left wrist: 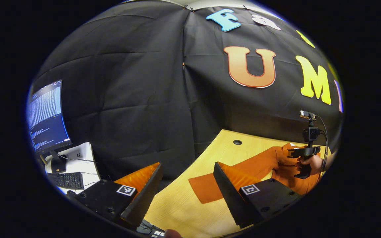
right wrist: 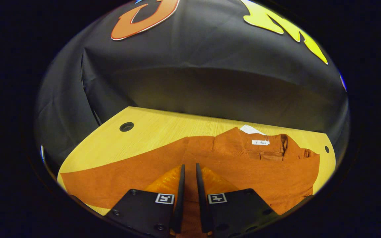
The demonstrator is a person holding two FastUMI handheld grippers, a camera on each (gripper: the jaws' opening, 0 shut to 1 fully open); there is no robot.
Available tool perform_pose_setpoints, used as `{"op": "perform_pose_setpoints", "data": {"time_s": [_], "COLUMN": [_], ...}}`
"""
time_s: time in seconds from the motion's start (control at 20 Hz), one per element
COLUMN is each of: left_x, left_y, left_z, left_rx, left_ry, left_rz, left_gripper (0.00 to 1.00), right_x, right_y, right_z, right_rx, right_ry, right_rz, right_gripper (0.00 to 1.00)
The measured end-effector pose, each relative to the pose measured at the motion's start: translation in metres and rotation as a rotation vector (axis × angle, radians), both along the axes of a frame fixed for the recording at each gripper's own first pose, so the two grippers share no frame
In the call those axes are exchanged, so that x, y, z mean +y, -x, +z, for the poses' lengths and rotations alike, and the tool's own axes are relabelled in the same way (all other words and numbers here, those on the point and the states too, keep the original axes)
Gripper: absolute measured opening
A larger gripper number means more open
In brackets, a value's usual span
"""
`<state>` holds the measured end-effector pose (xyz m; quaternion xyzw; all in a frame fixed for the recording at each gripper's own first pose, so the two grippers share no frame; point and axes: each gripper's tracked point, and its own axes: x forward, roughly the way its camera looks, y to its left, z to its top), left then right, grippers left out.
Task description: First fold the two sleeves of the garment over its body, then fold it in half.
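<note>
An orange long-sleeved garment (right wrist: 243, 165) lies flat on the yellow wooden table (right wrist: 157, 129), collar and white label (right wrist: 260, 142) at the far side. One sleeve (right wrist: 111, 181) stretches out straight to the left; in the left gripper view this sleeve (left wrist: 207, 190) ends near the table's edge. The other side looks folded inward over the body. My right gripper (right wrist: 190, 165) hovers low over the body with its jaws nearly together and orange fabric in the narrow gap. A hand (left wrist: 313, 163) holds that right gripper (left wrist: 304, 152). My left gripper (left wrist: 188, 164) stands wide open beside the outstretched sleeve's cuff, holding nothing.
A cable hole (right wrist: 126, 126) sits near the table's far left corner and another cable hole (right wrist: 326, 149) at the far right. Left of the table, a white desk carries a monitor (left wrist: 46, 115) and a keyboard (left wrist: 66, 180). Black cloth walls close in behind.
</note>
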<state>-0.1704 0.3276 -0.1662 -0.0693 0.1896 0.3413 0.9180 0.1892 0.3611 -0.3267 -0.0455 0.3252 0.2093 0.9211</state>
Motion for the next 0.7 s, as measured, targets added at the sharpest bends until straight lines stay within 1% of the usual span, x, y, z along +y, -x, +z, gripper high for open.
{"op": "perform_pose_setpoints", "data": {"time_s": [0.05, 0.2, 0.25, 0.3, 0.35, 0.5, 0.55, 0.7], "left_x": [-0.001, -0.002, -0.003, -0.004, -0.005, -0.006, -0.007, -0.004], "left_y": [-0.001, -0.001, -0.001, 0.0, 0.001, -0.002, -0.003, -0.016], "left_z": [0.001, -0.005, -0.01, -0.015, -0.02, -0.034, -0.037, -0.053], "left_rx": [-0.005, -0.012, -0.007, -0.003, 0.001, 0.008, 0.011, 0.014], "left_ry": [-0.001, 0.012, 0.023, 0.033, 0.043, 0.08, 0.088, 0.112], "left_rz": [0.001, 0.014, 0.022, 0.031, 0.039, 0.051, 0.053, 0.053], "left_gripper": [0.99, 0.99, 0.99, 0.99, 1.0, 0.99, 0.99, 1.0], "right_x": [-0.002, -0.006, -0.011, -0.014, -0.014, -0.027, -0.033, -0.055], "right_y": [0.003, 0.012, 0.013, 0.019, 0.027, 0.044, 0.05, 0.064], "right_z": [0.006, 0.026, 0.036, 0.044, 0.053, 0.085, 0.095, 0.127], "right_rx": [-0.004, -0.021, -0.043, -0.062, -0.072, -0.122, -0.136, -0.158], "right_ry": [-0.001, -0.009, 0.0, 0.002, -0.006, -0.01, -0.014, -0.043], "right_rz": [0.002, 0.012, 0.019, 0.032, 0.054, 0.103, 0.112, 0.104], "right_gripper": [0.33, 0.36, 0.42, 0.43, 0.46, 0.94, 0.97, 0.96]}}
